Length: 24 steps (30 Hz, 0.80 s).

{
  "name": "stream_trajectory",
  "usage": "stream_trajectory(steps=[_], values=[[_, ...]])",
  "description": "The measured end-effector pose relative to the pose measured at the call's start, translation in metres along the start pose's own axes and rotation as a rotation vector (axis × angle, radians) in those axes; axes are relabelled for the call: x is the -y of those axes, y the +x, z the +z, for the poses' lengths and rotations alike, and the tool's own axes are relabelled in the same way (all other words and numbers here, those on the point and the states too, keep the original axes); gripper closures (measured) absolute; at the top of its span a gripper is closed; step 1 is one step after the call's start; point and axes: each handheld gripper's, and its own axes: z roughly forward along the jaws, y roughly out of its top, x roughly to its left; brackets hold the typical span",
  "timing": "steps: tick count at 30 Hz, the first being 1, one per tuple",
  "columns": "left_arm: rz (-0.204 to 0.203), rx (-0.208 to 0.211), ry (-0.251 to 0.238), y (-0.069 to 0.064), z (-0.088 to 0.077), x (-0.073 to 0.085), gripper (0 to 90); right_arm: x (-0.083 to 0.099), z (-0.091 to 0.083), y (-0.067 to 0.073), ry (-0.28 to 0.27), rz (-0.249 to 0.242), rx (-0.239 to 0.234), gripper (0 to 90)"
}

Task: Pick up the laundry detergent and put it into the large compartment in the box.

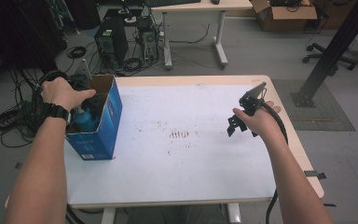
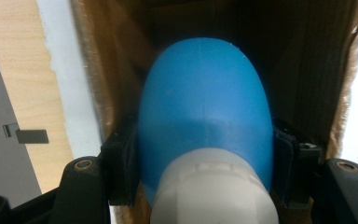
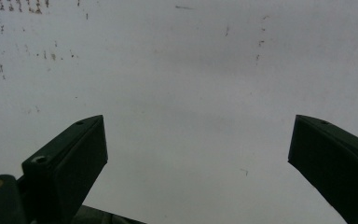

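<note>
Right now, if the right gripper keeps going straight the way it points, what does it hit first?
Probably the white tabletop: the open right gripper has only that scuffed surface ahead, nothing between the jaws. How far off is unclear.

Beyond the white-topped wooden table (image 1: 191, 158), a black computer tower (image 1: 111, 42) stands on the grey floor among tangled black cables (image 1: 9, 119). A brown cardboard box (image 1: 284, 14) and what may be an office chair's base (image 1: 328, 58) sit farther right.

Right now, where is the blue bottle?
In the high view it is at the table's left side, inside the open blue carton. The left tool grips the blue bottle by its sides.
</note>
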Motion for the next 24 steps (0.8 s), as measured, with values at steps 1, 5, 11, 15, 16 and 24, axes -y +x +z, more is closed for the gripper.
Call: stream_trajectory(steps=[1, 5, 11, 15, 16, 24], values=[[0.002, 0.0, 0.0, -0.0005, 0.0012, -0.0002, 37.3, 0.0001, 0.0005, 0.0002, 0.0, -0.004, -0.003, 4.5], [0.005, 0.002, -0.003, -0.001, 0.0029, -0.0002, 37.3, 0.0006, 0.0016, 0.0005, 0.002, -0.002, -0.004, 4.5], [0.005, 0.002, -0.016, -0.0008, 0.0036, 0.0013, 37.2, 0.0016, 0.0024, -0.0006, 0.002, -0.004, -0.007, 4.5], [0.009, -0.005, -0.014, -0.0033, 0.0038, 0.0014, 37.0, 0.0026, 0.0019, -0.0005, -0.001, -0.005, -0.007, 4.5], [0.009, -0.005, -0.014, -0.0033, 0.0038, 0.0014, 37.0, 0.0026, 0.0019, -0.0005, -0.001, -0.005, -0.007, 4.5], [0.008, -0.001, -0.02, -0.0029, 0.003, 0.002, 36.3, 0.0046, 0.0014, -0.003, 0.0, -0.001, -0.008, 4.5]])
